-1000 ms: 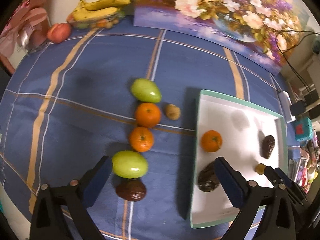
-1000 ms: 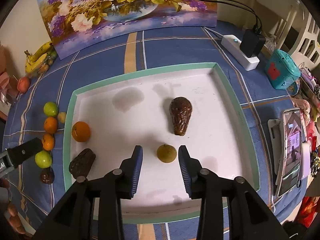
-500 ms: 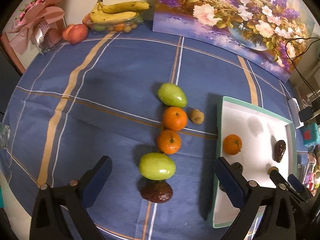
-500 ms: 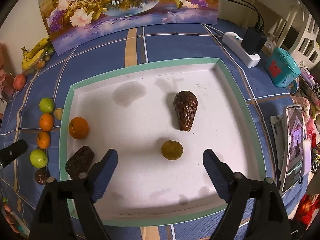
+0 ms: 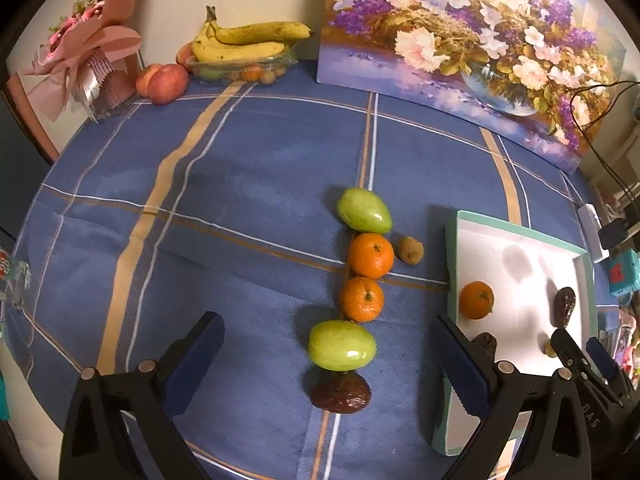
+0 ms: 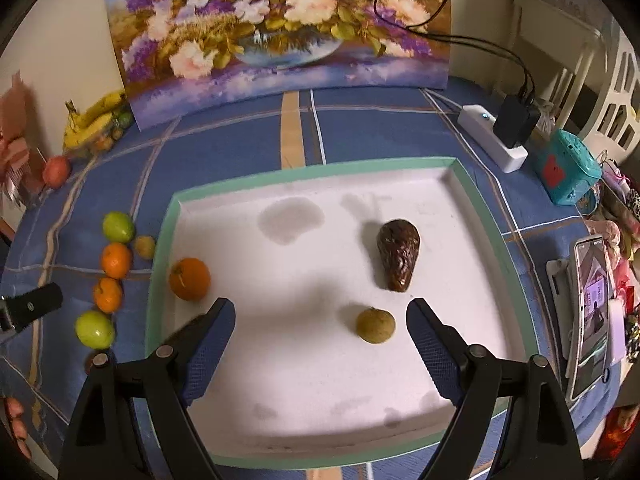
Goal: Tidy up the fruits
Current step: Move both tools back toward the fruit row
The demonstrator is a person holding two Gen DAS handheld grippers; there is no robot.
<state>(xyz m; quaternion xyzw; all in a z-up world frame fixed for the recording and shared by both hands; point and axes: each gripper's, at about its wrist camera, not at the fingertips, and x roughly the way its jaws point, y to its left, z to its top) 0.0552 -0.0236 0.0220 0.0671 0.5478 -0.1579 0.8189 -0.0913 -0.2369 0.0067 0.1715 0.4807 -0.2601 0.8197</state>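
Observation:
A white tray with a green rim [image 6: 160,240] [image 5: 450,256] holds an orange [image 6: 189,279], a dark brown fruit [image 6: 398,254] and a small yellow-green fruit [image 6: 375,325]; another dark fruit [image 5: 485,343] lies at its left edge. On the blue cloth a row runs green fruit [image 5: 363,211], orange [image 5: 370,255], orange [image 5: 361,299], green fruit [image 5: 342,345], dark brown fruit [image 5: 341,393], with a small brown fruit [image 5: 410,249] beside it. My left gripper [image 5: 328,360] is open and empty, around the near end of the row. My right gripper [image 6: 320,344] is open and empty above the tray.
Bananas on a clear box of small fruit [image 5: 244,46], peaches [image 5: 166,82] and a pink bouquet [image 5: 86,56] stand at the far left. A flower painting [image 6: 276,28] leans at the back. A power strip [image 6: 492,140], teal box [image 6: 568,170] and phone [image 6: 592,304] lie right.
My right gripper opened, released the small yellow-green fruit on the tray and drew back. My left gripper moved left, bringing the fruit row between its fingers.

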